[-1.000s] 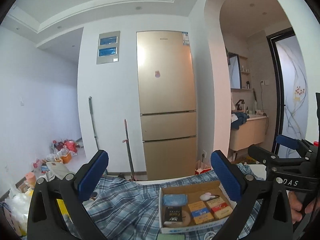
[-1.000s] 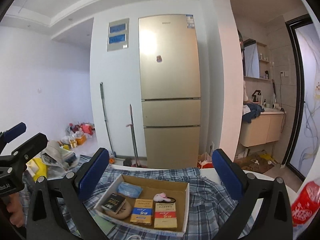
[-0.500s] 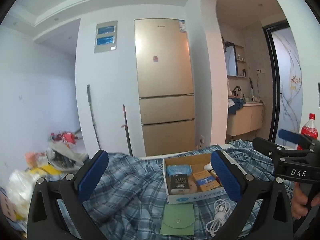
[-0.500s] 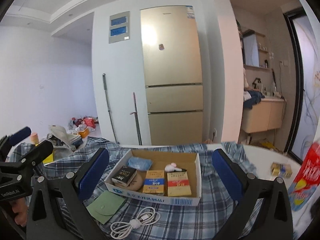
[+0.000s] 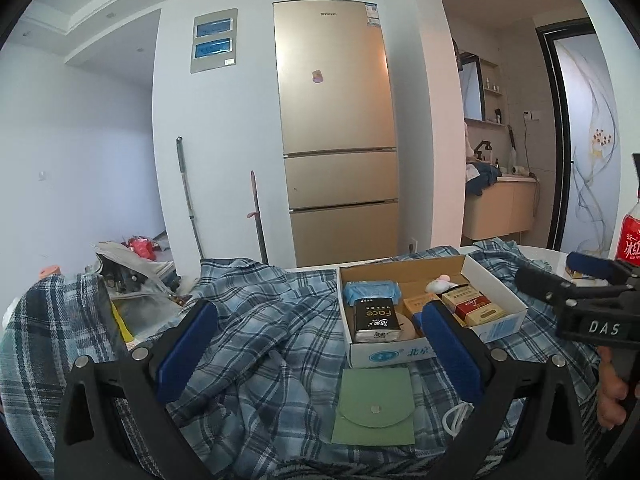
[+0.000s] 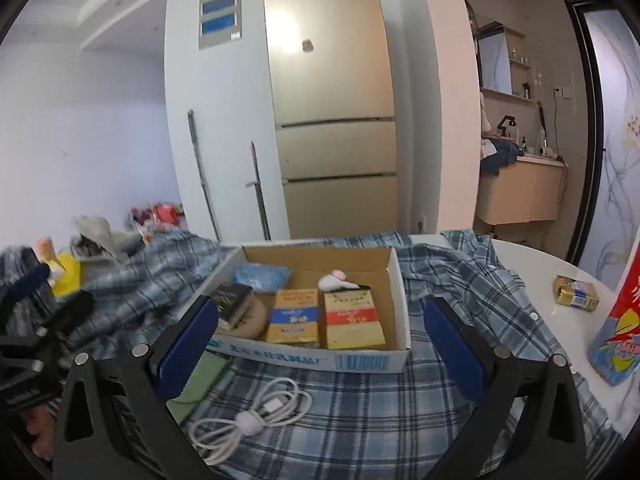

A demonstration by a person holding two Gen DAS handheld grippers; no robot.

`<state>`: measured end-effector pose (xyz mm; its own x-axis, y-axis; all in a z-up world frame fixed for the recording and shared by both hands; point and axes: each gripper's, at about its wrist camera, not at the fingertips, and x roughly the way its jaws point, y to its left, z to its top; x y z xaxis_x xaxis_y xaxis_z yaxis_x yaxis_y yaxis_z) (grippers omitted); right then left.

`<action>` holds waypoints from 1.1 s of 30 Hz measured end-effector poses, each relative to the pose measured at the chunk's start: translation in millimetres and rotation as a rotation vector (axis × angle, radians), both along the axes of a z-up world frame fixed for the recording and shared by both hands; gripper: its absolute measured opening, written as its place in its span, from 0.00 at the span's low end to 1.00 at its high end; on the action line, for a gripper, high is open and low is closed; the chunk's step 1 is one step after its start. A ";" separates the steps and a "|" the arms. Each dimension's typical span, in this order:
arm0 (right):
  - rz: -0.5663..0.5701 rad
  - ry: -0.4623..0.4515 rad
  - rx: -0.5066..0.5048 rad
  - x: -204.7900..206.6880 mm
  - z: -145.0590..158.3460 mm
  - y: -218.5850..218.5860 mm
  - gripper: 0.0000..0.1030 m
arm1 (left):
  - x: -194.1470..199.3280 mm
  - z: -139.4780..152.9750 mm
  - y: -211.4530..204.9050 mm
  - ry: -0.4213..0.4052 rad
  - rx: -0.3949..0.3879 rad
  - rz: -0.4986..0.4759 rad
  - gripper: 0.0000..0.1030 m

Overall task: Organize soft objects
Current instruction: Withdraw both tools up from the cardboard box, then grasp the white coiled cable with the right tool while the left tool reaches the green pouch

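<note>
While both claws hang with jaws spread wide and nothing between them, a blue plaid shirt lies rumpled across the table, and everything below is placed against it. Fridge stands against the wall well behind the shirt. Left gripper hovers over the shirt's near folds; right gripper hovers over its right half, empty too.

Cardboard box sits on top of the shirt, open, holding a black packet, a blue soft pack, two yellow packets side by side, and a small white and pink soft thing at the back.

Red snack bag stands on bare table to the right of the shirt. Green pouch lies flat on the shirt, touching the box's near wall. White cable, coiled, rests on the shirt beside the pouch. Small gold packet lies on bare table, apart from the shirt's right edge.
</note>
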<state>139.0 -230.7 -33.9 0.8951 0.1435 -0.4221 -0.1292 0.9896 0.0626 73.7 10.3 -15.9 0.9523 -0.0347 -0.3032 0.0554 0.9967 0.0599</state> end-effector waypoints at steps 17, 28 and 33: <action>0.192 0.477 0.020 42.9 -65.5 34.9 0.55 | 13.3 -9.0 -3.6 0.104 -0.013 -0.056 0.86; 0.236 0.518 -0.121 35.1 -79.5 56.4 0.34 | 20.6 -14.2 -0.2 0.163 -0.030 -0.048 0.75; 0.274 0.484 -0.093 27.2 -69.4 51.6 0.21 | 24.0 -15.6 1.2 0.180 -0.035 -0.041 0.75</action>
